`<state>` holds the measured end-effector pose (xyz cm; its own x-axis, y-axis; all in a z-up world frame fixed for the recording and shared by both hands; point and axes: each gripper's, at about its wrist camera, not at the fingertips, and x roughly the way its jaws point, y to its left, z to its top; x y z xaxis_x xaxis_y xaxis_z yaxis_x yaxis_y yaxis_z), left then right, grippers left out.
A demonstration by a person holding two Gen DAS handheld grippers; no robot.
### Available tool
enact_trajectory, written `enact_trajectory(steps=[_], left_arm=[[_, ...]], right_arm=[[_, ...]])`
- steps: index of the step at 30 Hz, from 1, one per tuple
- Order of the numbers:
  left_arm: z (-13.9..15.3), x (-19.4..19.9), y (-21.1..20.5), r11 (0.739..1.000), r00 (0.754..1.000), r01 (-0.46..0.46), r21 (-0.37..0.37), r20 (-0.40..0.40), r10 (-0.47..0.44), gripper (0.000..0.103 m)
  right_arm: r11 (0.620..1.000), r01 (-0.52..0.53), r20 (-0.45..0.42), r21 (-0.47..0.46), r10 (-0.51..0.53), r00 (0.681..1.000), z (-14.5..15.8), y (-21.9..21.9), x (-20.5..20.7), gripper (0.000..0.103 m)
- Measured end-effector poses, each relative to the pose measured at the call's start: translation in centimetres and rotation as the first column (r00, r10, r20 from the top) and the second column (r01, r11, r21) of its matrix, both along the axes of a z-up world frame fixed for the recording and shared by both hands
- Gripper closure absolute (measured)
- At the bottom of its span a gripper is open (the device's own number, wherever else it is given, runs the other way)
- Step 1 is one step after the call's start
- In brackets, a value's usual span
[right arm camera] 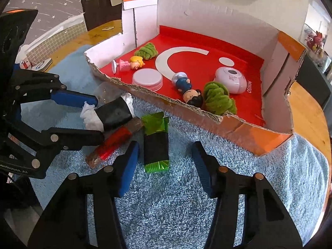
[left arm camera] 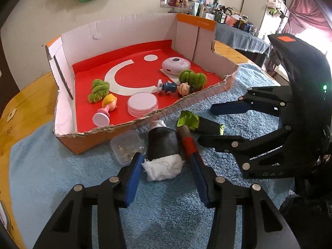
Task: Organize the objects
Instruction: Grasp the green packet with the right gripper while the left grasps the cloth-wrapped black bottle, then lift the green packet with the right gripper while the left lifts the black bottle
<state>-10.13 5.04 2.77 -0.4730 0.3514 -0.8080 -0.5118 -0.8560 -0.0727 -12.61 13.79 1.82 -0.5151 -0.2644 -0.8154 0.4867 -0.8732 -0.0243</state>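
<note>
A black roll with white stuffing (left arm camera: 164,145) (right arm camera: 113,115) lies on the blue towel between the open fingers of my left gripper (left arm camera: 166,161) (right arm camera: 97,118), apart from both pads. A brown stick with a red band (left arm camera: 186,141) (right arm camera: 116,142) lies beside it. A green-and-black packet (left arm camera: 199,124) (right arm camera: 156,143) lies in front of my open, empty right gripper (right arm camera: 164,155) (left arm camera: 207,122). The cardboard box (left arm camera: 145,119) (right arm camera: 207,116) with a red floor holds two dolls, two green fuzzy pieces, a round white lid and a pink device.
A clear plastic tub (left arm camera: 124,147) (right arm camera: 105,92) sits left of the roll against the box front. The blue towel (right arm camera: 176,197) covers a wooden table (left arm camera: 22,103). A cluttered shelf stands behind the box.
</note>
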Motion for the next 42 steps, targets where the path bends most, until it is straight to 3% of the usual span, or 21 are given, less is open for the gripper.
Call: enact_trajectory(steps=[3,6,10,23,37,42], left_arm=[[0.0,-0.2,0.2,1.000,1.000,0.008,0.017,0.010,-0.009,0.055],[0.0,-0.3,0.4,1.000,1.000,0.006,0.018,0.011,-0.006,0.060],[0.0,0.0,0.7,1.000,1.000,0.006,0.013,0.010,-0.006,0.065],[0.9,1.7,0.2,0.997,1.000,-0.024,0.077,-0.016,0.025,0.066],[-0.2,4.1,-2.5,0.997,0.999,-0.047,0.058,0.012,0.046,0.066],[-0.6,4.1,-2.4,0.996,0.998,-0.062,0.059,0.001,0.062,0.061]], right_arm=[[1.000,-0.004,-0.002,0.003,0.004,1.000,0.0,-0.1,0.0,0.052],[1.000,-0.017,0.002,-0.007,0.017,1.000,0.0,-0.2,0.1,0.069],[1.000,-0.023,0.007,-0.018,0.023,1.000,0.1,-0.1,0.3,0.080],[0.998,0.005,-0.026,-0.067,-0.007,1.000,1.8,0.8,1.6,0.080],[0.997,0.020,-0.008,-0.073,-0.021,1.000,1.4,1.2,3.1,0.080],[0.997,0.045,0.012,-0.057,-0.044,0.999,0.6,1.2,3.3,0.080]])
